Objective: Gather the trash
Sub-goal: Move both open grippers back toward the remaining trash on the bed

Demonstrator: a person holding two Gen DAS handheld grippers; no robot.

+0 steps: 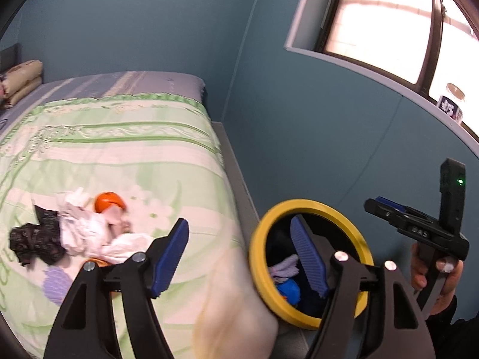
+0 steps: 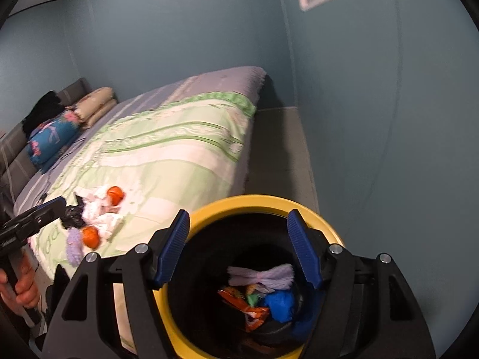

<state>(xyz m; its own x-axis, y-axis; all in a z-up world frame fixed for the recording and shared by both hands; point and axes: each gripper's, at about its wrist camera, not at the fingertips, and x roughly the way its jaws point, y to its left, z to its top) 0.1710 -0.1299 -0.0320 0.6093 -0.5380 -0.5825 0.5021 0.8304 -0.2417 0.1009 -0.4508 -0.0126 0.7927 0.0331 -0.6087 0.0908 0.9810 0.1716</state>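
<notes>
A black bin with a yellow rim [image 2: 209, 209] stands at the bed's foot corner. It holds a lilac yarn bundle [image 2: 260, 273], a blue crumpled piece [image 2: 280, 302] and an orange wrapper [image 2: 248, 308]. My right gripper [image 2: 238, 218] hangs open over the bin's mouth with nothing between its pads. My left gripper [image 1: 239, 227] is open and empty, between the bin's rim [image 1: 257, 257] and a trash pile on the quilt. The pile holds white crumpled paper [image 1: 86, 230], an orange ball [image 1: 109, 202], a black wrapper [image 1: 33, 239] and a lilac piece [image 1: 57, 284]. A second orange ball [image 2: 89, 236] lies beside it.
The bed's green floral quilt [image 1: 134, 155] fills the left side, with pillows [image 2: 95, 104] and a blue cushion [image 2: 51, 137] at the headboard. Blue walls close in on the right. A narrow strip of floor [image 2: 278, 155] runs beside the bed. A jar [image 1: 452, 104] stands on the window sill.
</notes>
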